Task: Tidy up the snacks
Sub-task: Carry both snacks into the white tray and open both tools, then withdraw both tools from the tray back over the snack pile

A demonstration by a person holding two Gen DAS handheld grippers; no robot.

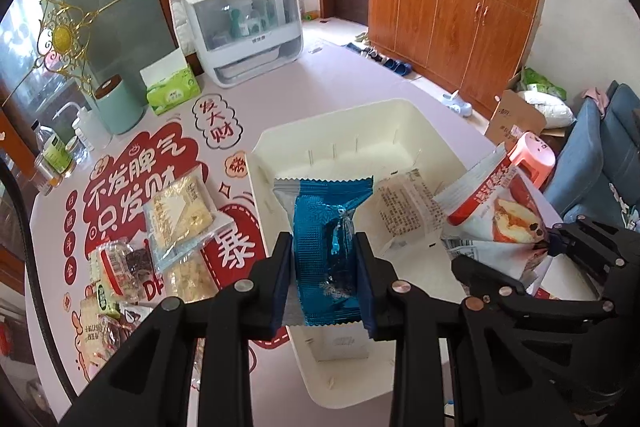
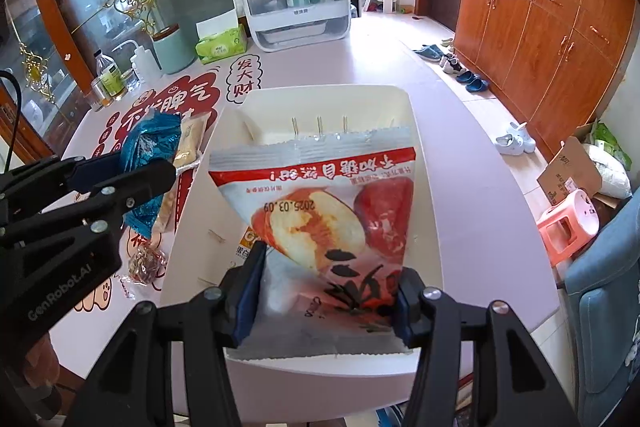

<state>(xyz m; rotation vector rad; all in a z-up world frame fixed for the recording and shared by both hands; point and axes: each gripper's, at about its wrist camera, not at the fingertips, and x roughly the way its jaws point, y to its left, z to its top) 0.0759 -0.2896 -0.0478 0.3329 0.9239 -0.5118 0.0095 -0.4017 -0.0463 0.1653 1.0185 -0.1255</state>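
Observation:
My left gripper (image 1: 323, 241) is shut on a blue foil snack packet (image 1: 324, 203), held upright over the near-left part of a white plastic bin (image 1: 340, 131). A clear-wrapped packet (image 1: 404, 207) lies inside the bin. In the right wrist view my right gripper (image 2: 332, 267) is shut on a red-and-white snack bag with an apple picture (image 2: 320, 203), hanging above the same bin (image 2: 320, 99). The left gripper (image 2: 148, 167) with its blue packet (image 2: 152, 143) shows at the bin's left side. The right gripper (image 1: 532, 259) and its bag (image 1: 504, 211) show at the bin's right.
Several loose snack packets (image 1: 180, 215) lie on the table left of the bin. At the back stand a white cupboard box (image 1: 240, 27), a green tissue pack (image 1: 172, 91), a mint canister (image 1: 118, 107) and bottles (image 1: 52, 151). A pink stool (image 1: 536, 159) stands on the floor beyond the table's right edge.

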